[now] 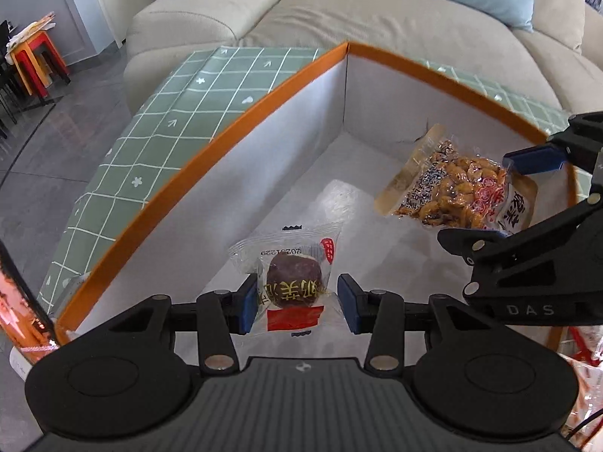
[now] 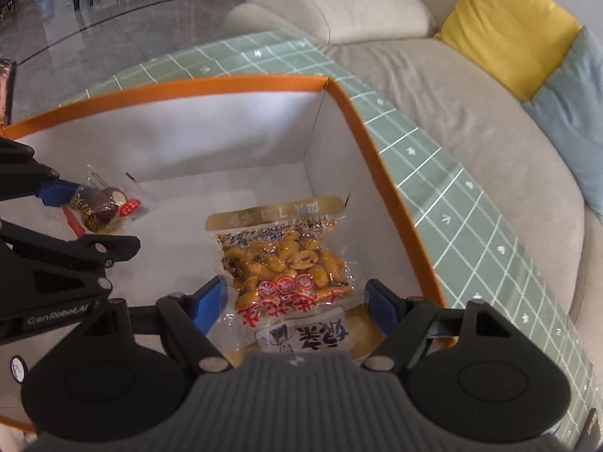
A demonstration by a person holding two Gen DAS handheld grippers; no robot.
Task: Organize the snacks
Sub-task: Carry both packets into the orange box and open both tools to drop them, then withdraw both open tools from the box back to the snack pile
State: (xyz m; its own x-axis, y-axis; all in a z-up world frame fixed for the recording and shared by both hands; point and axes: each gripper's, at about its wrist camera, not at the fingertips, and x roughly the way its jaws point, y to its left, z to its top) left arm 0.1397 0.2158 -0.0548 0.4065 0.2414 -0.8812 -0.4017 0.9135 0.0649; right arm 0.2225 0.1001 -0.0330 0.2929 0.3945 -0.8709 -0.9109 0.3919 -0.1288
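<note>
- An open box (image 1: 211, 143) with an orange rim and white inside sits on a green grid-patterned cloth (image 1: 181, 109), the landmark here; a beige sofa (image 1: 339, 11) stands just behind the box, with a yellow cushion (image 2: 505, 26) and a pale blue cushion (image 2: 576, 113) on it.
- Red and orange stools (image 1: 37, 60) stand well beyond the box, on the grey floor.
- Both grippers tilt steeply down into the box, side by side.
- The left gripper (image 1: 297, 303) holds a clear wrapper with a dark round sweet (image 1: 294, 278) above the box floor, its blue pads closed on the wrapper's sides.
- The right gripper (image 2: 297, 303) carries a packet of glazed peanuts (image 2: 286, 263) near the box's right wall, fingers wide but clamped on the packet's edges.
</note>
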